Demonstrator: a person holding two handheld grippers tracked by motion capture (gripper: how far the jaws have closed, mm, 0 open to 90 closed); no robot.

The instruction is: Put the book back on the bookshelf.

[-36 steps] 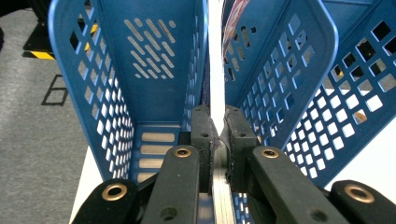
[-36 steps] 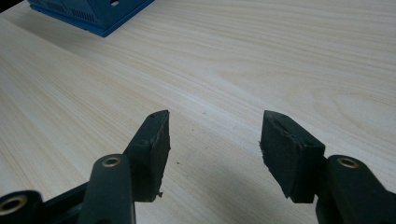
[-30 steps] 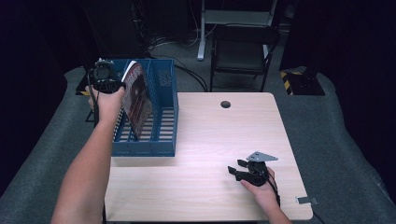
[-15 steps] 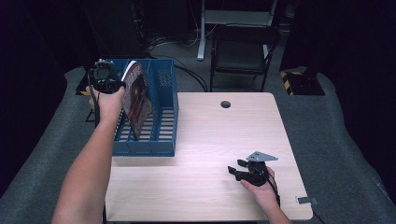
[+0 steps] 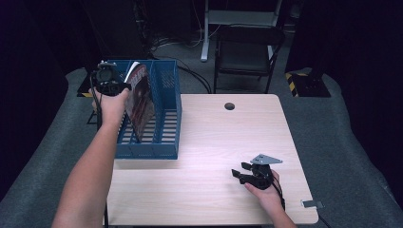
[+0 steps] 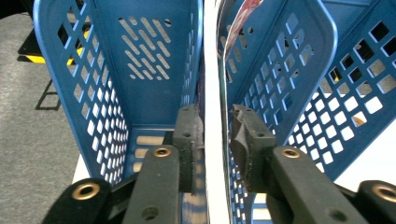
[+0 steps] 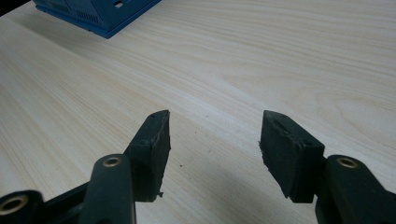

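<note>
A magazine (image 5: 140, 102) with a dark reddish cover stands tilted in the middle slot of a blue file rack (image 5: 166, 142) at the table's left. My left gripper (image 5: 111, 85) is at the magazine's upper back edge. In the left gripper view the thin white edge of the magazine (image 6: 212, 93) runs between the jaws of my left gripper (image 6: 217, 116). Those jaws have just been opening, and a small gap shows at the right pad, so they no longer pinch it. My right gripper (image 5: 240, 172) rests near the table's front right, open and empty (image 7: 215, 126).
The light wooden table (image 5: 214, 142) has a round cable hole (image 5: 229, 106) near its far edge. A dark chair (image 5: 247, 47) stands behind the table. The blue file rack (image 7: 98, 16) lies far ahead of the right gripper's jaws.
</note>
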